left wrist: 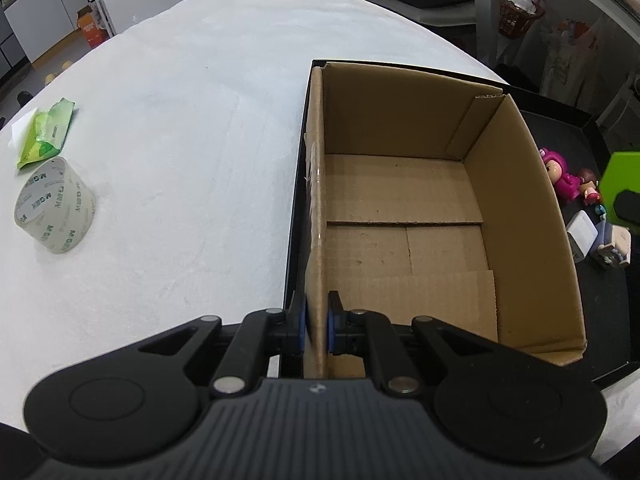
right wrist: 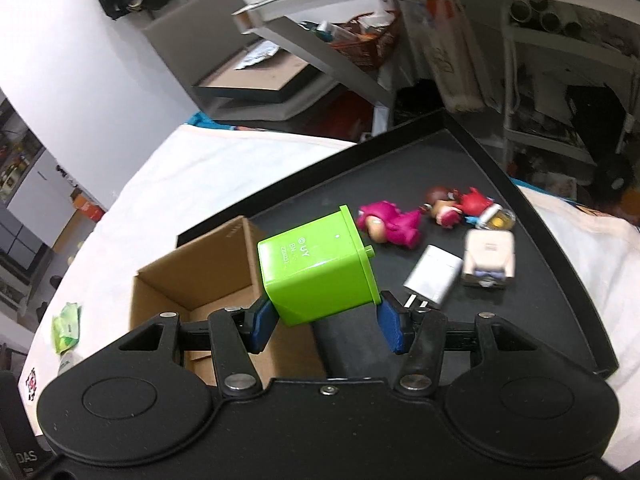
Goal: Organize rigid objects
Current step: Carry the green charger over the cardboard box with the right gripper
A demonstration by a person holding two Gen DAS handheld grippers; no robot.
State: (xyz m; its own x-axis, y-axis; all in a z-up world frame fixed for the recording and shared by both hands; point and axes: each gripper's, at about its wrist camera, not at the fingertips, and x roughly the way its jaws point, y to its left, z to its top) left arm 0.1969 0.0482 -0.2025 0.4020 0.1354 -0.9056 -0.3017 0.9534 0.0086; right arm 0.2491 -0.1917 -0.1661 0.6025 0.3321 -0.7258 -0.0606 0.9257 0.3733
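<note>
While pinching the left wall of the cardboard box (left wrist: pixel 520 216) near its front corner, held the left tongs (left wrist: pixel 317 326) almost fully closed, one blue pad outside the wall and one inside, with only the thickness of the card between them. Judged this a steadying grip, meant to stop the light, empty box from sliding on the black tray (left wrist: pixel 580 132) during a drop. Pointed those tongs forward along the wall and slightly down, level, low over the tray's edge beside the white tabletop (left wrist: pixel 192 120). Gripped the green cube (right wrist: pixel 316 268) in the right tongs (right wrist: pixel 326 322), spread wide to span its body, pads against opposite faces, cube tilted with its printed base toward the camera. Held it clear of the tray, beside the box's right wall and seemingly not yet over the opening. Angled the right tongs downward and rolled somewhat to one side, apparently in readiness for a release into the box. Left lying on the tray, right of the box: pink figure (right wrist: pixel 390 226), smaller figurines (right wrist: pixel 452 204), white charger (right wrist: pixel 432 280), blocky pale figure (right wrist: pixel 488 258). Left well apart on the tabletop: tape roll (left wrist: pixel 54 204) and green packet (left wrist: pixel 46 132), probably outside the sorting.
</note>
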